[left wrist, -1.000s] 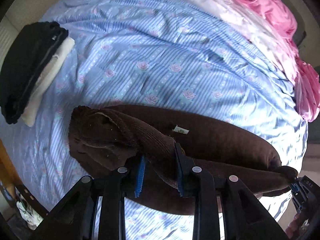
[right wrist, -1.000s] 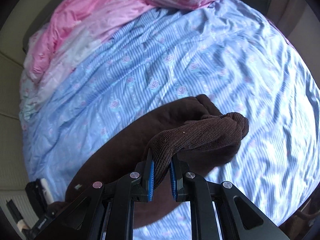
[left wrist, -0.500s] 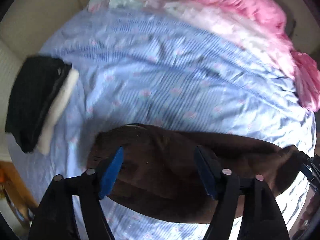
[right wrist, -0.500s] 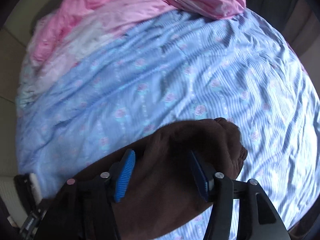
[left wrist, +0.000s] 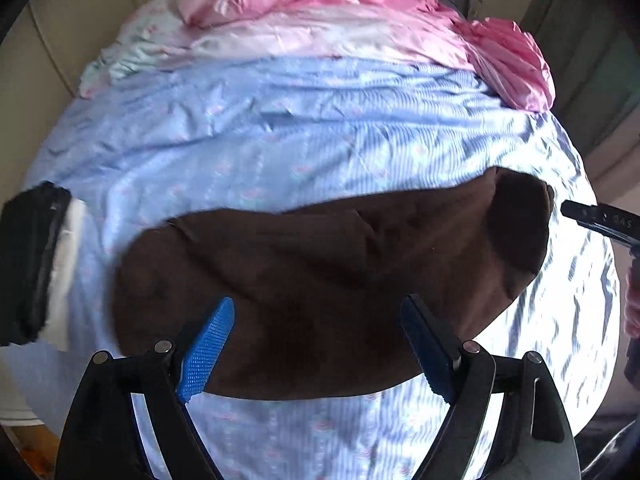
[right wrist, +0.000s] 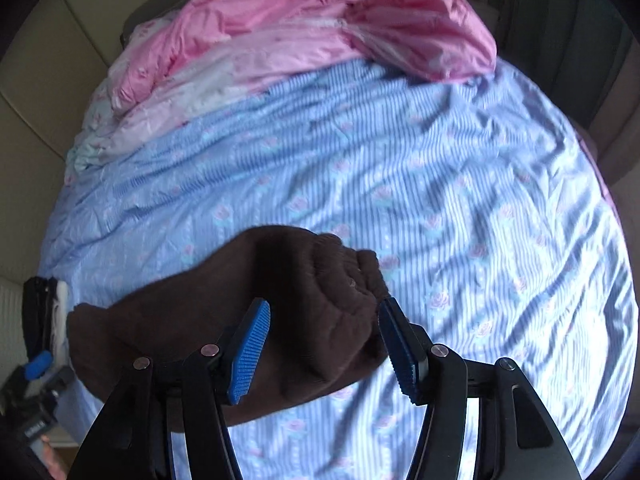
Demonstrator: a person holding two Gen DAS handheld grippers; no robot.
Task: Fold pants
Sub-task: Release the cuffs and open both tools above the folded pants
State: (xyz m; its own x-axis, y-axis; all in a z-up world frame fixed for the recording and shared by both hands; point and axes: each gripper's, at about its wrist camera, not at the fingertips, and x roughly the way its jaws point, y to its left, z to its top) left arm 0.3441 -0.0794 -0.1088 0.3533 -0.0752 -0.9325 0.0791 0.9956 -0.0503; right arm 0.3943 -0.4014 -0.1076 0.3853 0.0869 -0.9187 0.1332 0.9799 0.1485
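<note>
Now brown pants [left wrist: 328, 280] lie folded on the bed [left wrist: 320, 128]. Left tool [left wrist: 320, 344] and right tool [right wrist: 324, 344] hover over them, both spread apart, gripping nothing.

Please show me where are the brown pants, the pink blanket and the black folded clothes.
brown pants [left wrist: 328, 272]: left wrist view, middle of cloth.
pink blanket [right wrist: 420, 28]: right wrist view, bunched part.
black folded clothes [left wrist: 28, 256]: left wrist view, top face.

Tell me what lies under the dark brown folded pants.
The dark brown folded pants lie flat on the blue striped floral bedsheet, which shows all around them. Whatever sits directly beneath is covered. Both tools hover open, gripping nothing.
</note>
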